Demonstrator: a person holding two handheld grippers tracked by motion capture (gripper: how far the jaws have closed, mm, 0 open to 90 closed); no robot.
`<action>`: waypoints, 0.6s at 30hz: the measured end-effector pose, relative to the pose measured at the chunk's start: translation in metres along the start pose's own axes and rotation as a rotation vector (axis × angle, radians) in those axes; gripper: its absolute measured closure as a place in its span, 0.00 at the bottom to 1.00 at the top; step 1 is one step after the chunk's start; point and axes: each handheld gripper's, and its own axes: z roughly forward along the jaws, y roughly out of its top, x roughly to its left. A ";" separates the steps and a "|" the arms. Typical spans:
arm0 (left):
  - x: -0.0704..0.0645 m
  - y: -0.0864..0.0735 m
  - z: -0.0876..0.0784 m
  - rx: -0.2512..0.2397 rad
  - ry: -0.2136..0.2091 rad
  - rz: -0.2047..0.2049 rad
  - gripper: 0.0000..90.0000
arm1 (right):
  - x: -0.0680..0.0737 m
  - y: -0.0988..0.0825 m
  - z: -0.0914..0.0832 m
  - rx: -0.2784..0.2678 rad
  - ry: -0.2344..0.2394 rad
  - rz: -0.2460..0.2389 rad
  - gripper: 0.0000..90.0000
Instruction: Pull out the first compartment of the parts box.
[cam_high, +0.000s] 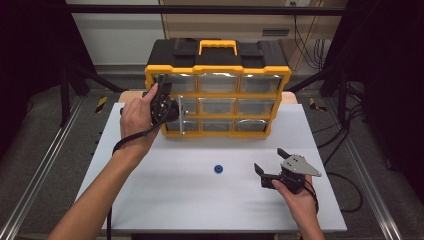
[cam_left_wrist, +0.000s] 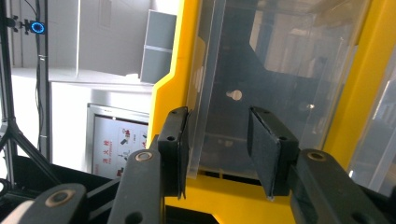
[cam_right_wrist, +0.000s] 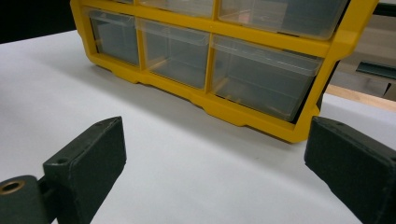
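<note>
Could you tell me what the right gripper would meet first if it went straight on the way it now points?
Probably bare white table, then the yellow organizer's bottom-right clear drawer; depth is uncertain.

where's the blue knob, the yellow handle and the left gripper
blue knob (cam_high: 218, 169), high view, its top face
yellow handle (cam_high: 217, 46), high view, middle of the top bar
left gripper (cam_left_wrist: 218, 140), left gripper view, midway between its fingertips, at the clear drawer front
</note>
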 end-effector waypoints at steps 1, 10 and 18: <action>0.000 0.000 0.000 0.000 0.000 0.000 0.65 | 0.000 0.000 0.000 0.000 0.000 0.000 0.07; -0.001 0.001 0.001 0.000 0.017 0.004 0.67 | 0.000 0.000 0.000 -0.001 -0.001 -0.001 0.07; -0.004 0.002 0.002 0.009 0.035 0.015 0.68 | 0.000 0.000 0.000 -0.001 -0.002 -0.002 0.07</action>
